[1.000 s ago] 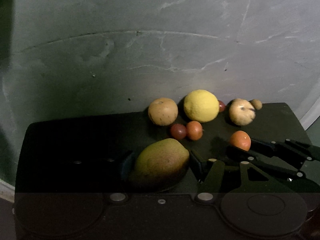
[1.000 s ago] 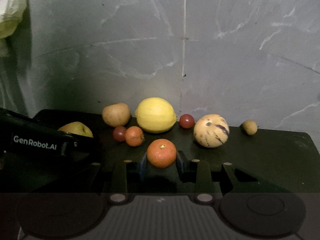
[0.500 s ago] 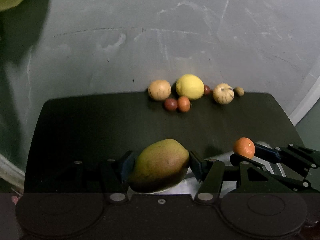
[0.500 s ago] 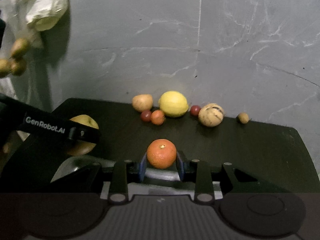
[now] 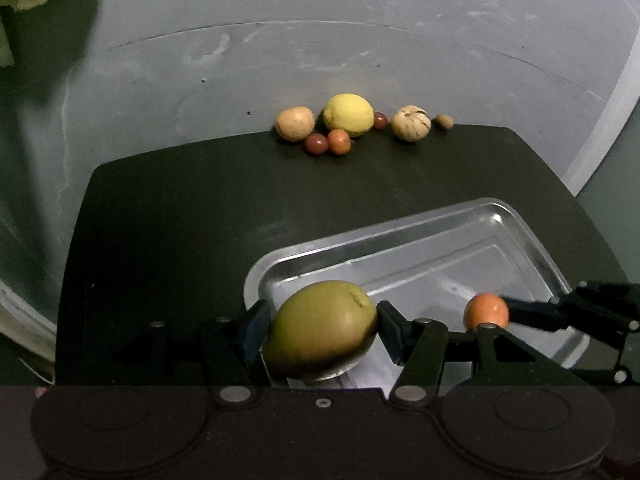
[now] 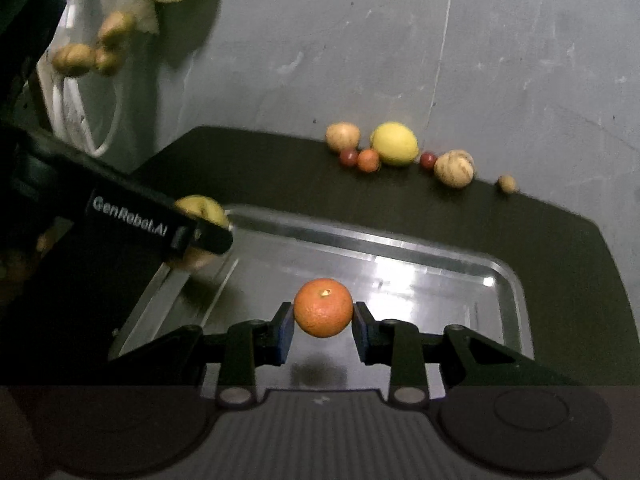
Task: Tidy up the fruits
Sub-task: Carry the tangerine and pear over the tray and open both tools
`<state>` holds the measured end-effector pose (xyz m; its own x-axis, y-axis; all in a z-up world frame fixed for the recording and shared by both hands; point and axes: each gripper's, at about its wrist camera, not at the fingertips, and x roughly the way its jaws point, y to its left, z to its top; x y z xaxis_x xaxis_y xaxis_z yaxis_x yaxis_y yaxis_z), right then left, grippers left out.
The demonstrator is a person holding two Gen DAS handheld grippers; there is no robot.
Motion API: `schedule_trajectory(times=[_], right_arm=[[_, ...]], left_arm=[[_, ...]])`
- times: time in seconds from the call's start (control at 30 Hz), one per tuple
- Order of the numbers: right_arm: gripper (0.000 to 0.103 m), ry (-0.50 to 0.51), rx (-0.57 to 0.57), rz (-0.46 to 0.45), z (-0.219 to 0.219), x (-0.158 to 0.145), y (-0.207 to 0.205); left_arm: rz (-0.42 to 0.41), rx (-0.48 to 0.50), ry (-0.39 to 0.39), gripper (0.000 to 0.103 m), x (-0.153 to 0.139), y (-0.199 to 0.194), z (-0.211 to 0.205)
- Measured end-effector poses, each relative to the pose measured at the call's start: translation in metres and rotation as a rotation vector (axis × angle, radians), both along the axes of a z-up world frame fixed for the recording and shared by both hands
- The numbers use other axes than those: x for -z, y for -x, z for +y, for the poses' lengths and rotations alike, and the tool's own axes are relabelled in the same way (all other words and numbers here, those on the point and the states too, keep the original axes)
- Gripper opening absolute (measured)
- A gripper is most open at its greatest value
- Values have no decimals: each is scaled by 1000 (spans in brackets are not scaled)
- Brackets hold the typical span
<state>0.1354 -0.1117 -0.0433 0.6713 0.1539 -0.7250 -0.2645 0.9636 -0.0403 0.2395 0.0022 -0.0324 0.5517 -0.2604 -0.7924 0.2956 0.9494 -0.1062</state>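
My left gripper (image 5: 320, 326) is shut on a green-yellow mango (image 5: 320, 326), held over the near left corner of a shiny metal tray (image 5: 516, 220). My right gripper (image 6: 323, 314) is shut on an orange tangerine (image 6: 323, 314) above the tray (image 6: 508, 280). From the left wrist view, the tangerine (image 5: 485, 312) and right gripper show at the tray's right side. The right wrist view catches the mango (image 6: 204, 210) partly hidden behind the left gripper's black finger.
Loose fruit sits along the black table's far edge: a brown fruit (image 5: 294, 123), a lemon (image 5: 348, 115), several small red and orange fruits (image 5: 328, 143), a striped melon (image 5: 411, 123), a small brown fruit (image 5: 443, 121). A grey wall stands behind. A bag of produce (image 6: 92, 52) hangs left.
Both grippers have pulled back from the fruit row toward the near side, carrying the mango and the tangerine. The metal tray has come into view beneath them.
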Motion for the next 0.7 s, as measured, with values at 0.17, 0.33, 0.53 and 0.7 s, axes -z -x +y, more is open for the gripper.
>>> schedule_trajectory(times=[0.17, 0.33, 0.53, 0.7], right_arm=[[35, -1, -13, 45, 7, 5, 15], [34, 0, -18, 83, 8, 10, 21], [35, 8, -22, 110, 10, 13, 25], [35, 10, -26, 133, 14, 16, 28]], left_arm=[[19, 22, 17, 59, -1, 13, -1], [45, 60, 14, 59, 4, 25, -8], [63, 77, 10, 58, 8, 32, -12], [64, 80, 6, 58, 9, 32, -12]])
